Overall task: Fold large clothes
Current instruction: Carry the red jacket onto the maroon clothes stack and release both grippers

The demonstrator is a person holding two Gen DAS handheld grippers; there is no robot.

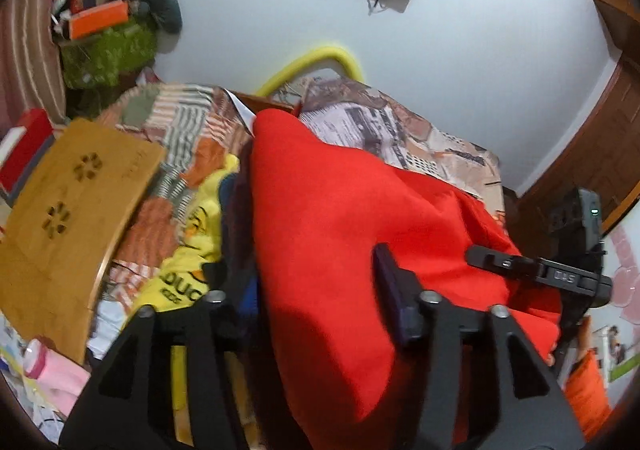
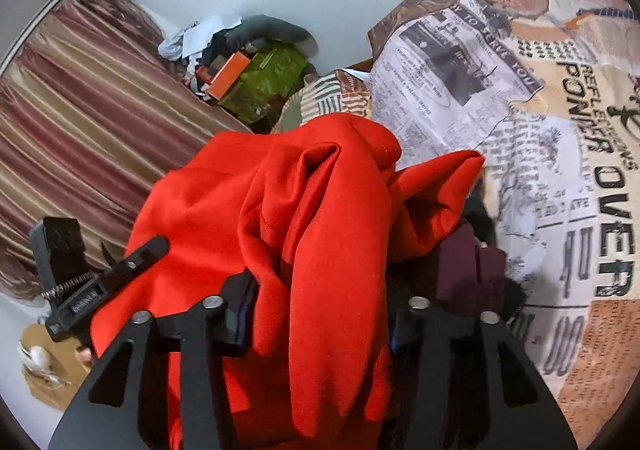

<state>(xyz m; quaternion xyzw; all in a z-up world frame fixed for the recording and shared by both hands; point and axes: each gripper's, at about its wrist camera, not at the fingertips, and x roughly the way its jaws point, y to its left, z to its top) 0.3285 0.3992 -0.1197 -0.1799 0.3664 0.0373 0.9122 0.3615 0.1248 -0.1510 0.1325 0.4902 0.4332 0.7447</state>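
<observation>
The red garment (image 1: 340, 234) looks soft, limp and bulky; both grippers' jaws stand apart around bunched folds. Better to grip along a hem.

A home bedroom: bed (image 1: 440, 146) with printed sheet, striped curtain (image 2: 80, 122).

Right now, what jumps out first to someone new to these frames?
The bright red garment fills the middle of both views, bunched between the fingers of the left gripper and the right gripper. Under it lies a newspaper-print bedspread; a wooden lap table sits at left.
</observation>
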